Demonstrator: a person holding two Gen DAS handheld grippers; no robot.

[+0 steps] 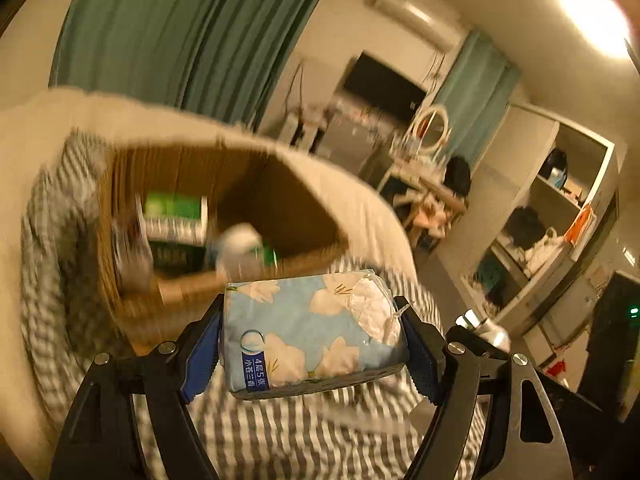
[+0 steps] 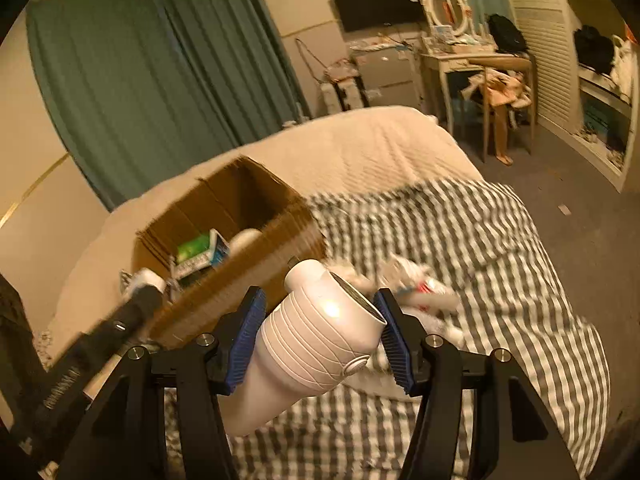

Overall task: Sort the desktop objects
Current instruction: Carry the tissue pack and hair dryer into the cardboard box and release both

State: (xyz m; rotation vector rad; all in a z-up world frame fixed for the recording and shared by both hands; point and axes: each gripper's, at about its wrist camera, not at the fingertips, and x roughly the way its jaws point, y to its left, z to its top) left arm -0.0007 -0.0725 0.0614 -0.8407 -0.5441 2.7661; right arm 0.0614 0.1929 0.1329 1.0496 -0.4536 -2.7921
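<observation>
The left gripper (image 1: 314, 338) has its jaws pinching a floral tissue pack (image 1: 314, 330) just before the open cardboard box (image 1: 208, 216) on the bed (image 2: 460, 240); the right gripper (image 2: 320, 336) clamps a white hair dryer (image 2: 320, 332) near that box.

Teal curtains (image 2: 160, 80), wall TV (image 2: 376, 4), possibly a vanity desk (image 2: 460, 60)

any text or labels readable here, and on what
"4层5张" on the blue strip of the tissue pack held in the left claw.
Smaller characters beside it on that strip: too blurred to read.
Green box in the cardboard box: print blurred.
Hair dryer: no text.
</observation>
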